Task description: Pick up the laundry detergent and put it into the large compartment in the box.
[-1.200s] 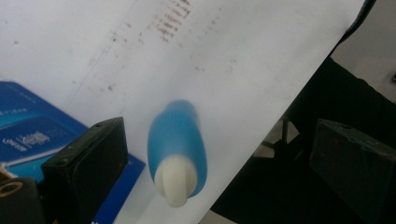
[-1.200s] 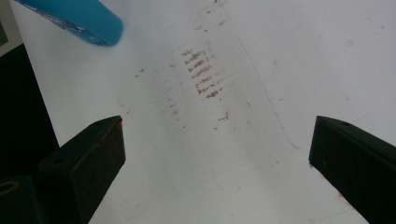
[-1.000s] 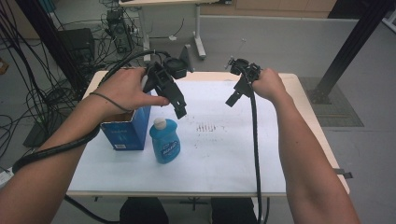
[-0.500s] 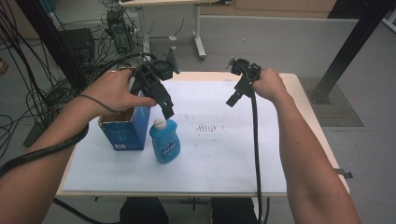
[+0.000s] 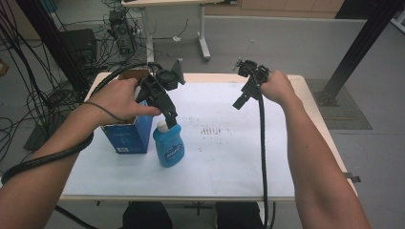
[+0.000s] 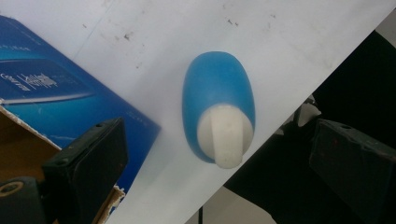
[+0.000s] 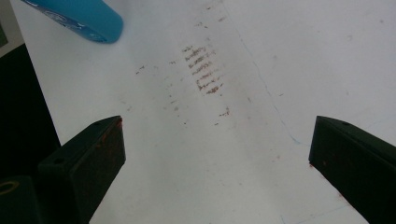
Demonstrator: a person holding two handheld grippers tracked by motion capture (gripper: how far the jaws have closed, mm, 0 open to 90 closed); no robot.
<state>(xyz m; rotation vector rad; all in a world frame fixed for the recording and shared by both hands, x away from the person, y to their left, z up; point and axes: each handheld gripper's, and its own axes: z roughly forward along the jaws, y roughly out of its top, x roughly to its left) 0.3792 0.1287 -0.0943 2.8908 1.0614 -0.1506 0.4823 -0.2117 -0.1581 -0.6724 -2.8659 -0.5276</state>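
White table (image 5: 229, 162); left gripper (image 5: 168, 117) above blue bottle (image 5: 168, 145), fingers wide.

Both forearms are bare, no sleeves showing. Each hand carries black tongs: the left tongs (image 5: 168, 112) have a grey three-cornered plate on top, the right tongs (image 5: 242, 99) a knobbly black head. Thick black cables trail from both. Their jaws are blocky, matte black, with small screw holes and reddish-flecked edges.

Bottle (image 5: 169, 145) on table (image 5: 239, 162), just right of box (image 5: 128, 136).
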